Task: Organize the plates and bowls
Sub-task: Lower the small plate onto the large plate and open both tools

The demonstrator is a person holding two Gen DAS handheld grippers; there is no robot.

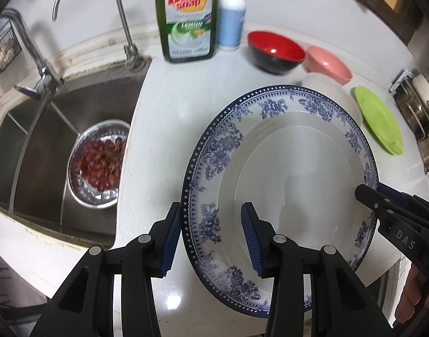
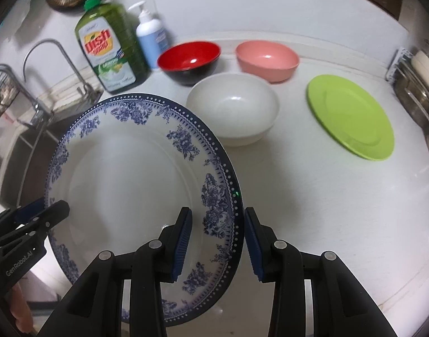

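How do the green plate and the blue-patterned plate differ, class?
The green plate is plain, while the blue-patterned plate has floral print on white. The green plate looks smaller. It lies alone on the counter; both grippers straddle the blue-patterned plate's rim. Both are round.

The left gripper (image 1: 211,237) straddles the near-left rim of the blue-patterned plate (image 1: 284,174), jaws apart, on the white tabletop (image 1: 163,118), while the right gripper (image 1: 367,192) meets its right rim, the sink (image 1: 45,146) lying left.

White countertop (image 2: 312,196) carries red bowl (image 2: 189,61), pink bowl (image 2: 267,60), white bowl (image 2: 233,108), green plate (image 2: 350,119), two soap bottles (image 2: 113,49).
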